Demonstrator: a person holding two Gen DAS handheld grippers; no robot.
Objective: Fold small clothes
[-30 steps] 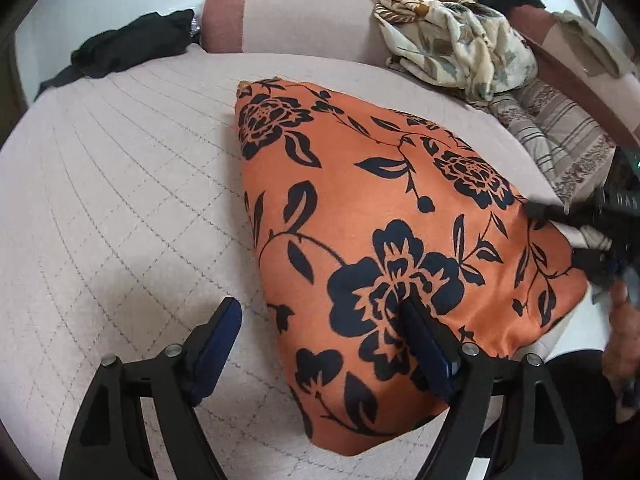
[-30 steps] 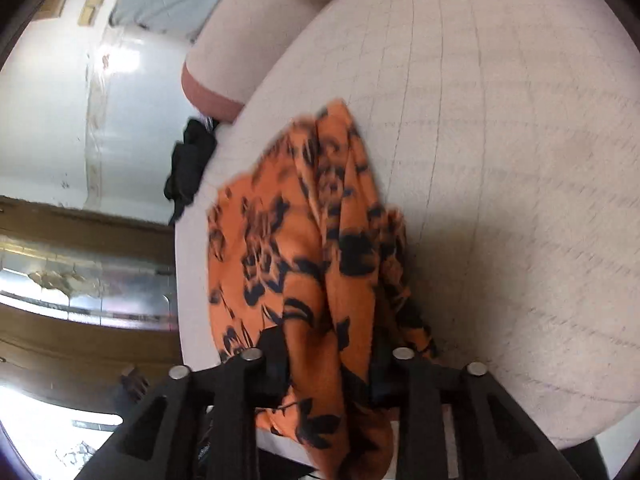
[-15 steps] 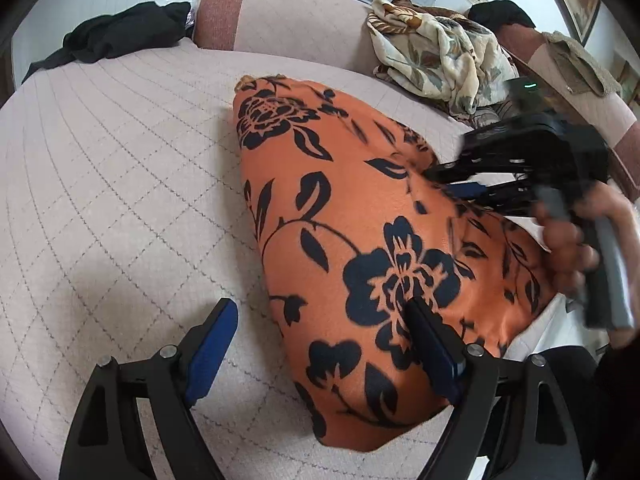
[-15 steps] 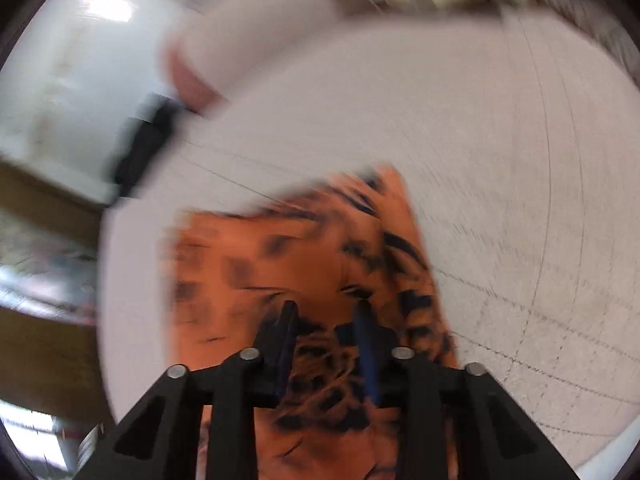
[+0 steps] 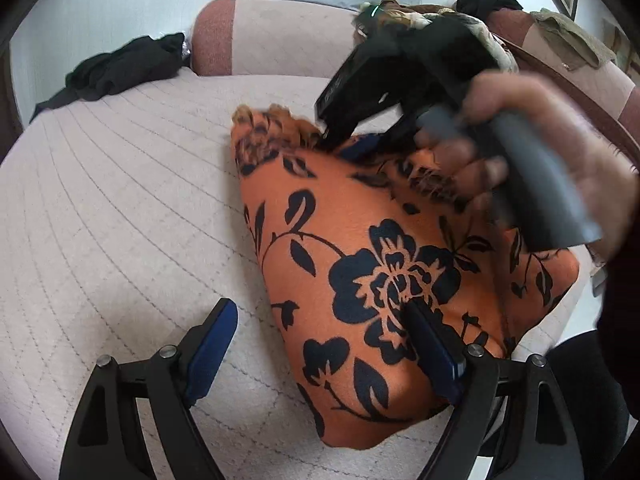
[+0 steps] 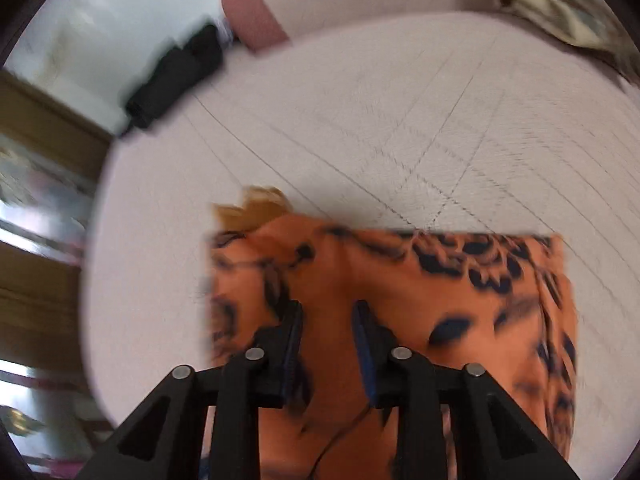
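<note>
While your left gripper [image 5: 316, 344] hangs low over the near part of the quilted bed [image 5: 120, 208], its jaws stand spread wide: the left blue pad [image 5: 212, 344] is over bare quilting, and the right one lies on the orange floral garment [image 5: 360, 248], pressing on or just above a black flower near the cloth's near edge. Nothing is caught between those pads.

Your right gripper [image 6: 326, 340] is over the far end of the same garment [image 6: 400, 300], seen from the left wrist camera as a black body held in your right hand [image 5: 532, 152]. Its tips point down at the cloth near the far corner, where a paler, rumpled bit of fabric sticks up. From the right wrist camera, blurred as it is, its two fingers stand a little apart with orange cloth showing in the gap; whether they actually pinch that cloth you cannot tell from here.

The garment lies in the middle of the bed, reaching to the near right edge, its left side folded into a straight line.

At the far left corner of the bed a black garment [image 5: 120, 72] lies crumpled beside the pink bolster [image 5: 272, 40]. A patterned cream cloth [image 6: 560, 12] is heaped along the far right edge.
</note>
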